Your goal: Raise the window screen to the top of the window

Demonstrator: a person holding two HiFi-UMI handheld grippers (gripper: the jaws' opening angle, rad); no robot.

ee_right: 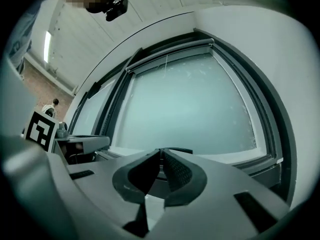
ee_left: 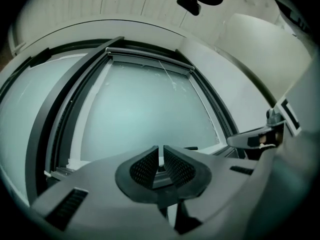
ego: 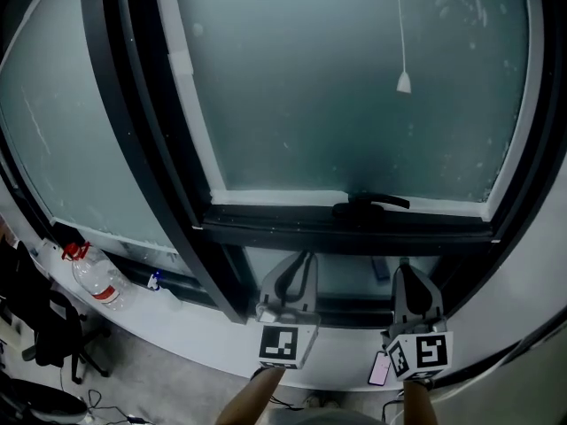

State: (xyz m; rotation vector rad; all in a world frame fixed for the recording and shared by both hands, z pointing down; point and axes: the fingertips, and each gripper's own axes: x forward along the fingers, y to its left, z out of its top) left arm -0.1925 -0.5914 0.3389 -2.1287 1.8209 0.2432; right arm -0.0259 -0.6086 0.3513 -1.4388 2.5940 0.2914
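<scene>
Two grippers sit low under the window, neither holding anything.
Head view: the left gripper (ego: 302,258) and the right gripper (ego: 407,269) are at lower centre, below the sill and well under the pull cord (ego: 403,82) at upper centre. Left gripper view: the jaws are all but together with only a sliver between them, and the window screen (ee_left: 150,59) seems rolled into its bar at the pane's top. Right gripper view: the jaw tips meet on nothing. If the screen needs raising further, part one gripper's jaws, pinch the cord's white knob squarely and guide it without jerking.
</scene>
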